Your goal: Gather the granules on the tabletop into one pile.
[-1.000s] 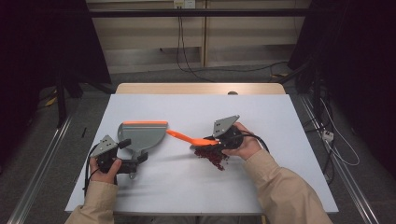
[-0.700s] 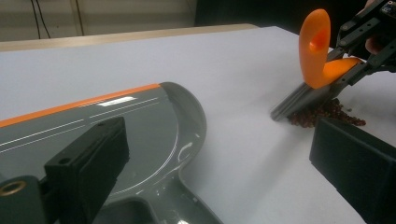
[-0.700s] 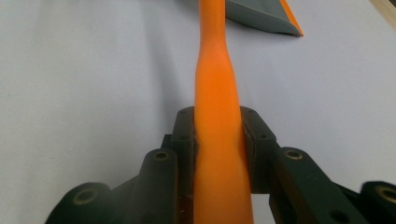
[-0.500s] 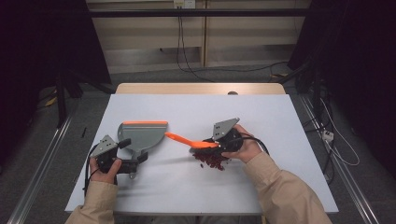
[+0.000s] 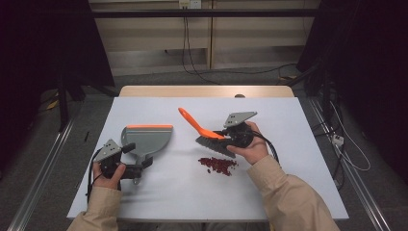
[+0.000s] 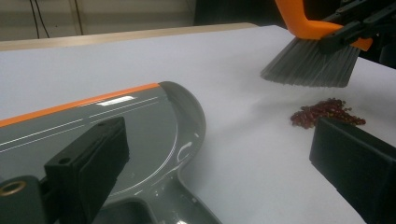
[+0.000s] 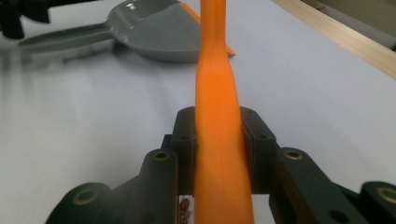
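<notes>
A grey dustpan [image 5: 146, 137] with an orange front lip lies flat at the table's left; its pan [image 6: 140, 126] fills the near ground of the left gripper view. My left gripper [image 5: 136, 158] [image 6: 219, 140] stands open, its jaws wide apart on either side of the dustpan's handle [image 6: 163, 205] without pressing on it. My right gripper [image 5: 227, 139] [image 7: 219, 140] is shut on the orange handle [image 7: 217, 116] of a hand brush [image 5: 204, 132]. Its grey bristles [image 6: 308, 65] hang just above the table, behind a small pile of red beans [image 5: 219, 164] [image 6: 327, 112].
The white table top [image 5: 288, 159] has a wooden strip [image 5: 207, 91] along its far edge. Cables [image 5: 187, 43] run over the floor beyond it, and metal rails [image 5: 43, 168] flank both sides. Each gripper's cable trails back along the person's sleeve.
The right gripper has lifted the brush off the bean pile and swung its handle up and toward the far side. The beans, dustpan and left gripper have stayed put.
</notes>
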A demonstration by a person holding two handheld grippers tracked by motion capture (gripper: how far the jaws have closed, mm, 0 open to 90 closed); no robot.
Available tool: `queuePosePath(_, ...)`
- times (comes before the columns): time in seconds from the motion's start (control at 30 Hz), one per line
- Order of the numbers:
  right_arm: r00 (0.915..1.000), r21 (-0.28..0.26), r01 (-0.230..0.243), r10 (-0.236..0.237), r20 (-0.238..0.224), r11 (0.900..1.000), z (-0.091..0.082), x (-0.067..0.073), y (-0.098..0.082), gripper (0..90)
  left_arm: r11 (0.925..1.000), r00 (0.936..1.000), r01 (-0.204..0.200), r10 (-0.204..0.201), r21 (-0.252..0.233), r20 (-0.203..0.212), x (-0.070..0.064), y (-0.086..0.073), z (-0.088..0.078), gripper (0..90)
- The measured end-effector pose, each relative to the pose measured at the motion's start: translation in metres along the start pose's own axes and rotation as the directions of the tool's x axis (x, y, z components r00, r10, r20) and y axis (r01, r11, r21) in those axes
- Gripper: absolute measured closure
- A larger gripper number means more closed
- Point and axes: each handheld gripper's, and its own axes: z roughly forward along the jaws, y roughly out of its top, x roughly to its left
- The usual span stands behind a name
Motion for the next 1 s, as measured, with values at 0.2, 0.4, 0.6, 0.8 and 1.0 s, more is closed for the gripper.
queuePosePath(0.2, 0.9731, -0.048, -0.214, 0.217, 0.076, 0.976, 0.002, 0.003, 0.001, 71.4, 1.0, 1.0, 0.001, -0.001, 0.001, 0.001, 0.0, 0.0, 0.001, 4.5)
queuePosePath(0.4, 0.925, -0.098, -0.358, 0.367, 0.098, 0.929, 0.008, 0.008, 0.003, 71.4, 1.0, 1.0, 0.002, -0.002, 0.001, 0.003, 0.0, 0.0, 0.001, 4.5)
queuePosePath(0.6, 0.9099, -0.097, -0.398, 0.406, 0.083, 0.912, 0.016, 0.013, 0.005, 71.3, 1.0, 1.0, 0.0, 0.0, 0.005, 0.002, 0.001, -0.001, 0.0, 4.5)
queuePosePath(0.8, 0.8912, -0.097, -0.439, 0.446, 0.08, 0.893, 0.021, 0.018, 0.008, 71.4, 1.0, 1.0, 0.0, 0.0, 0.003, 0.002, 0.0, -0.001, 0.001, 4.5)
queuePosePath(1.0, 0.8646, -0.111, -0.489, 0.498, 0.068, 0.865, 0.027, 0.026, 0.01, 71.4, 1.0, 1.0, 0.0, 0.0, 0.005, 0.001, 0.0, -0.001, 0.001, 4.5)
